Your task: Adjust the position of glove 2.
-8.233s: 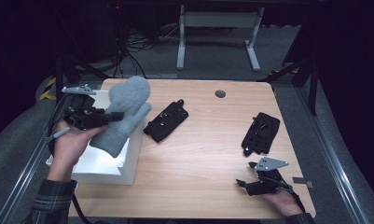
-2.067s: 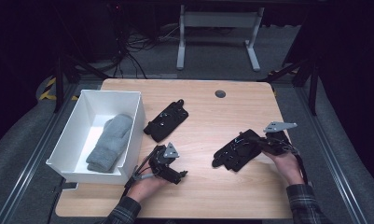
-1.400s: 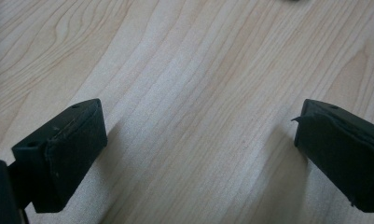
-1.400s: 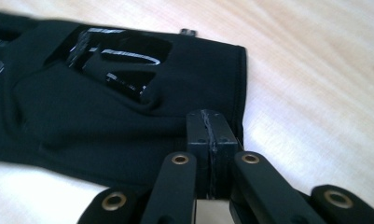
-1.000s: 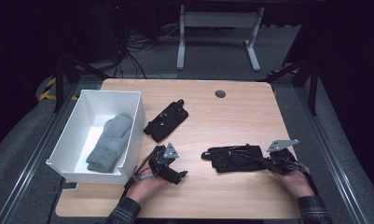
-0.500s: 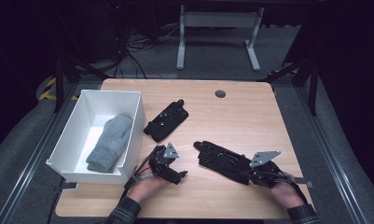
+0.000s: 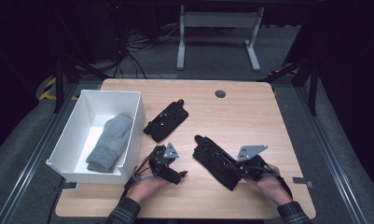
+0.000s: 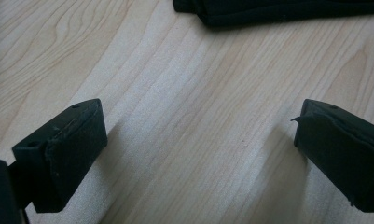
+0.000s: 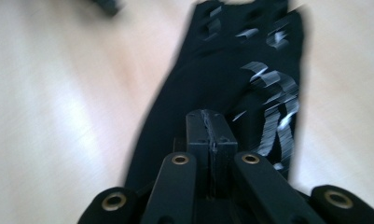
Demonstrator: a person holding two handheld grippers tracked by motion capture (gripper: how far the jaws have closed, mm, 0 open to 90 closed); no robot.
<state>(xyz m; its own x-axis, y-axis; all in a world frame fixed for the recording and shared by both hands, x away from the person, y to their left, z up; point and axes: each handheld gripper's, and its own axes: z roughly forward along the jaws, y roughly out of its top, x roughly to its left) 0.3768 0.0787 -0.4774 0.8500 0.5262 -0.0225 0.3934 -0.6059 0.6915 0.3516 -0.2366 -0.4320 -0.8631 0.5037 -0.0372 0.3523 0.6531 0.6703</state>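
A black glove (image 7: 215, 161) with white markings lies flat on the wooden table (image 7: 250, 116), front middle. My right gripper (image 7: 240, 169) is shut on its cuff end; in the right gripper view the closed jaws (image 9: 210, 126) pinch the black fabric (image 9: 222, 70), which is blurred. My left gripper (image 7: 177, 175) rests low on the table beside the box, open, with bare wood between its fingers (image 8: 63, 149). A black glove edge (image 8: 278, 9) shows just ahead of it. A second black glove (image 7: 167, 121) lies near the box's right wall.
A white box (image 7: 93, 93) stands at the table's left with a grey mitten (image 7: 111, 142) lying inside. A round grommet (image 7: 219, 93) sits near the far edge. Bare wood spreads over the right half.
My right gripper has dragged the black glove from the table's right side toward the front middle. The left gripper, once holding the grey mitten over the box, now rests open at the front.
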